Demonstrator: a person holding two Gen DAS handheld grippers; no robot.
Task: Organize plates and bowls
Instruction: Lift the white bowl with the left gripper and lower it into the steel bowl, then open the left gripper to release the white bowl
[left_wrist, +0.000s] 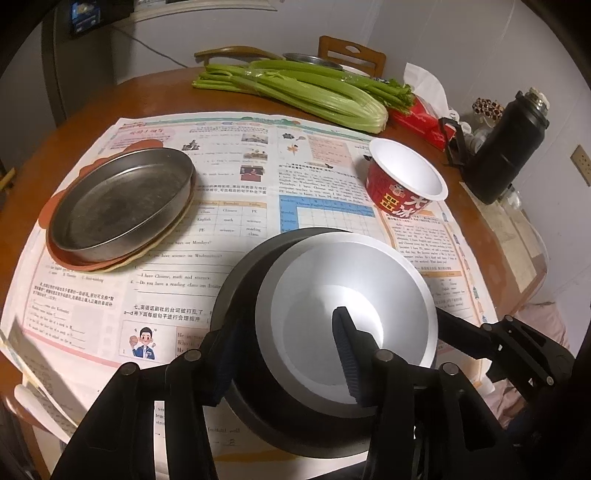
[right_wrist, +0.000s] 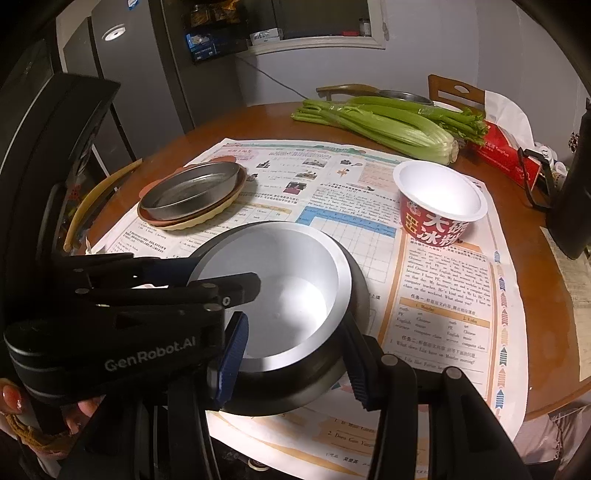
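A silver metal bowl with a dark outer wall (left_wrist: 347, 291) (right_wrist: 280, 288) sits on newspaper near the table's front. My left gripper (left_wrist: 284, 354) straddles the bowl's near-left rim, one finger inside, one outside, apparently clamped on it. It also shows in the right wrist view (right_wrist: 207, 277). My right gripper (right_wrist: 295, 362) is open around the bowl's near rim, one finger inside and one outside, not clearly pressing. A red paper bowl (left_wrist: 406, 177) (right_wrist: 439, 203) stands further right. A metal pan (left_wrist: 122, 206) (right_wrist: 192, 188) lies on stacked orange and cream plates at the left.
Newspaper (left_wrist: 240, 184) covers the round wooden table (right_wrist: 517, 221). Celery (left_wrist: 295, 92) (right_wrist: 376, 122), a red tissue box (left_wrist: 421, 118) and a black flask (left_wrist: 506, 147) stand at the back right. Chairs are beyond the table.
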